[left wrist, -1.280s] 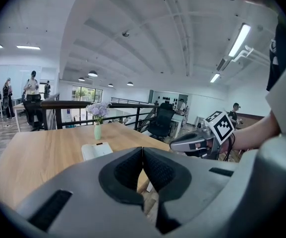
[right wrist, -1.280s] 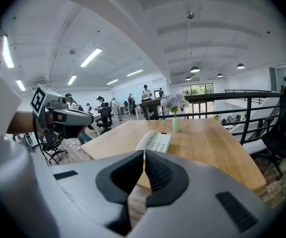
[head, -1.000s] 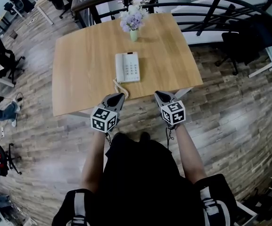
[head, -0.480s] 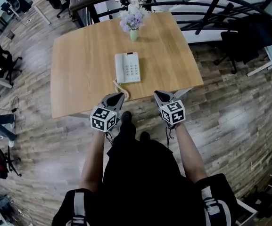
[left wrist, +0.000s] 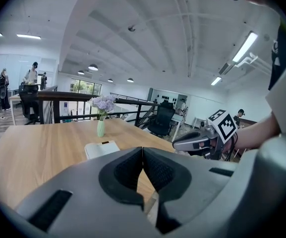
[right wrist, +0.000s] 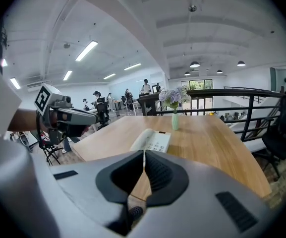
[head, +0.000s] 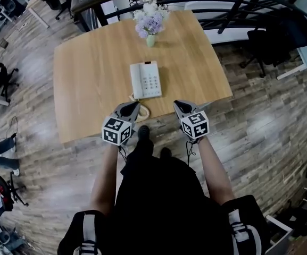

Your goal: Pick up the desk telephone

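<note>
A white desk telephone [head: 145, 79] lies flat near the front middle of the wooden table [head: 89, 68], its handset on the left and its coiled cord [head: 142, 112] trailing to the front edge. It also shows in the left gripper view as the telephone [left wrist: 100, 149] and in the right gripper view as the telephone [right wrist: 151, 140]. My left gripper [head: 134, 106] is shut and empty at the table's front edge, just left of the cord. My right gripper [head: 177, 104] is shut and empty too, a little right of the phone and short of it.
A green vase of pale flowers [head: 150, 22] stands behind the phone at the table's far side. A black railing [head: 233, 7] runs behind the table. Office chairs [head: 273, 44] stand at the right and far left on the wood floor.
Both grippers have moved forward to the table's front edge, and the table and phone have come nearer. Both stay shut.
</note>
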A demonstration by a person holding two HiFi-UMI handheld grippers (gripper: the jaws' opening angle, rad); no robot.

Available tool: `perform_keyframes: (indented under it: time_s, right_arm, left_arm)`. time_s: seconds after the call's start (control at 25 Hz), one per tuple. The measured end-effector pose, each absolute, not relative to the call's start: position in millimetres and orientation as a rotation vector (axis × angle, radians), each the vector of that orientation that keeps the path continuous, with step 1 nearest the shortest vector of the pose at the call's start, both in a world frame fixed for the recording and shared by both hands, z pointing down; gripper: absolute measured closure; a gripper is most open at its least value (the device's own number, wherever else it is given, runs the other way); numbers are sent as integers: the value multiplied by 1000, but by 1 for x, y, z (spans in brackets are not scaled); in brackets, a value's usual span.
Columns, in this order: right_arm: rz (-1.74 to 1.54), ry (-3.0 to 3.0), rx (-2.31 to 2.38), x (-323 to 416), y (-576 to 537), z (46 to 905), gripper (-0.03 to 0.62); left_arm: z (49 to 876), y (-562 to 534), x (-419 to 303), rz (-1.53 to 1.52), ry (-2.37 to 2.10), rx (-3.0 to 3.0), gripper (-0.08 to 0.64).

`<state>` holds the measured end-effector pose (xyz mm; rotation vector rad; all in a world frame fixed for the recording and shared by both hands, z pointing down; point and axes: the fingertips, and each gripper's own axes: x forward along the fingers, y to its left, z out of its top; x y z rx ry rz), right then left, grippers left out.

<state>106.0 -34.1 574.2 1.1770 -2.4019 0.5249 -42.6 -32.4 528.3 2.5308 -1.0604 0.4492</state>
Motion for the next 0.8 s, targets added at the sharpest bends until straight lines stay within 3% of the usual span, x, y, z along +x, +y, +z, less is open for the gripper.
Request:
perform_keyframes:
  time_s: [0.8]
  right_arm:
    - [638,-2304,1241,82,-121,606,566]
  left_arm:
    - [570,-133,-67,507,-913,2485,537]
